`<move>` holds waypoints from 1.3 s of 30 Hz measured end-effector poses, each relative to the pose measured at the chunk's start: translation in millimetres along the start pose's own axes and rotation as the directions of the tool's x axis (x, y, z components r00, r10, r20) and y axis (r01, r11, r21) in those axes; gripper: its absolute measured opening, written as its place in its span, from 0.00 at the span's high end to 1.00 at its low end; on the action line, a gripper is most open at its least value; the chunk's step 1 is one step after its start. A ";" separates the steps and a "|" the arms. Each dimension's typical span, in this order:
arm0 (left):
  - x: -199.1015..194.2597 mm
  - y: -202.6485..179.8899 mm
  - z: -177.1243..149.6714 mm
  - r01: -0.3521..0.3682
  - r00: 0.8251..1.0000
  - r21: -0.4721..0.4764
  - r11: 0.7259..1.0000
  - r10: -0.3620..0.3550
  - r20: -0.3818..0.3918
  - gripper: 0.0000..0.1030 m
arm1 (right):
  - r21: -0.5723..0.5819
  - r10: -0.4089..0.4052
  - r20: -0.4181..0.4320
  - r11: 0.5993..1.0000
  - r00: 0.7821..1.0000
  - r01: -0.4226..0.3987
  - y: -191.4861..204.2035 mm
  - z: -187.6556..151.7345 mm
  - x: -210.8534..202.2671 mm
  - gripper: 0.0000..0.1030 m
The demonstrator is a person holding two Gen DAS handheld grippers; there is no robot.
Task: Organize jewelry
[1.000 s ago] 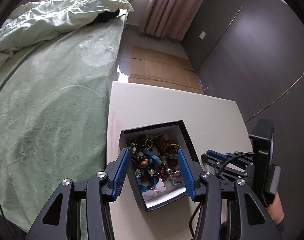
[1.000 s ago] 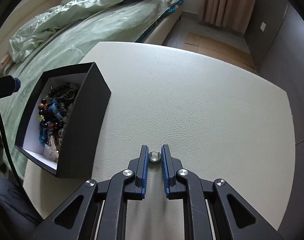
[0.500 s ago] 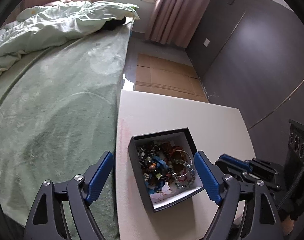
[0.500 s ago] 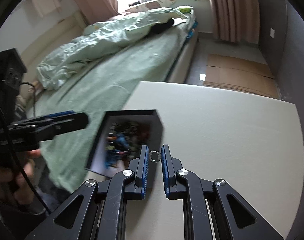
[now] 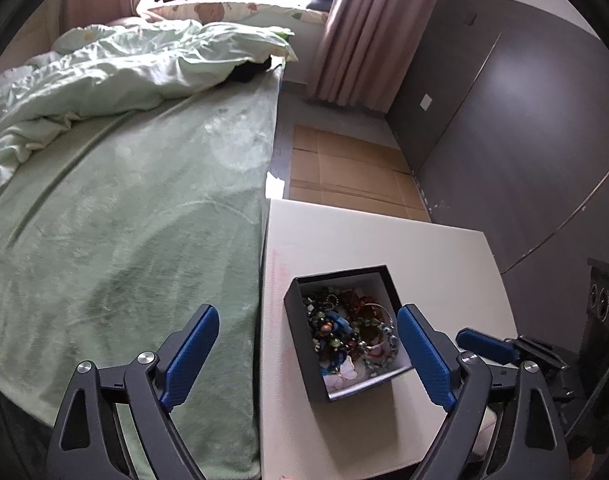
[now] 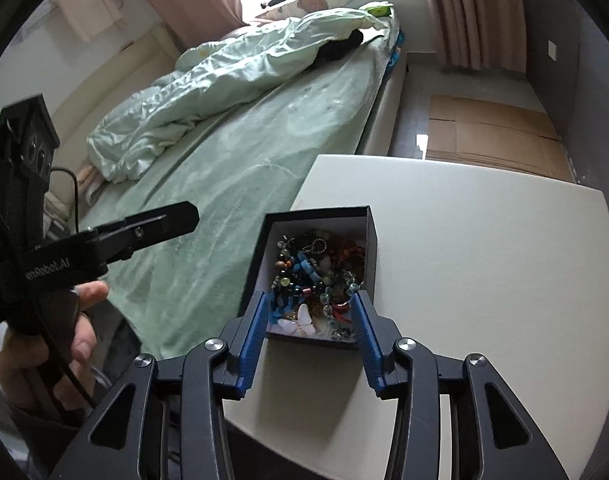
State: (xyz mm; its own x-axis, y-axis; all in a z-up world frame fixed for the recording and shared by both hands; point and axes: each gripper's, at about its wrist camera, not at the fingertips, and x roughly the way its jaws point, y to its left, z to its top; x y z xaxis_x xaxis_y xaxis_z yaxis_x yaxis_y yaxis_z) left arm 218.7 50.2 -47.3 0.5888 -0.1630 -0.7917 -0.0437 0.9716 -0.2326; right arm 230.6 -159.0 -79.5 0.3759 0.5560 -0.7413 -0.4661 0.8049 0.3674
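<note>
The right gripper [image 6: 310, 312] hangs over the near end of the black box [image 6: 370, 240]; its 2 blue-padded fingers [image 6: 253, 326] have just been opening and now stand apart with nothing pinched between them, only the heap of jewelry [image 6: 316, 276] in the box showing through the gap. The left gripper [image 5: 304, 350] has its jaws spread wide, having just been opening too, and grips nothing; one blue finger [image 5: 190, 346] sits over the edge of the bed [image 5: 124, 220], the other just beside the box's right wall. The box is open-topped with a white lining, and it is filled with mixed beads, chains and a white butterfly piece [image 6: 300, 322]. It rests on the white table [image 6: 484, 260], close to the side that runs along the green-covered bed. A rumpled pale duvet [image 5: 124, 68] lies further up the bed. Flattened cardboard [image 5: 344, 172] covers the floor beyond the table.
</note>
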 end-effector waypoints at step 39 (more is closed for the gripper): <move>-119.7 -73.5 -129.9 -0.056 0.958 0.241 0.969 -0.016 0.287 0.00 | 0.067 -0.247 0.275 0.969 0.929 0.238 19.9 -101.3 -173.6 0.00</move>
State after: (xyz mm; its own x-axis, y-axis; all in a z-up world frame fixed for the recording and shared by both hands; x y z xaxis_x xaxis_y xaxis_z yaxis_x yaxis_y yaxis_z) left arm 46.7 -24.0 -8.8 0.7960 -0.1221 -0.5929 0.1190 0.9919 -0.0444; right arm 74.9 -260.5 -0.4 0.6848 0.3744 -0.6252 -0.3082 0.9262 0.2172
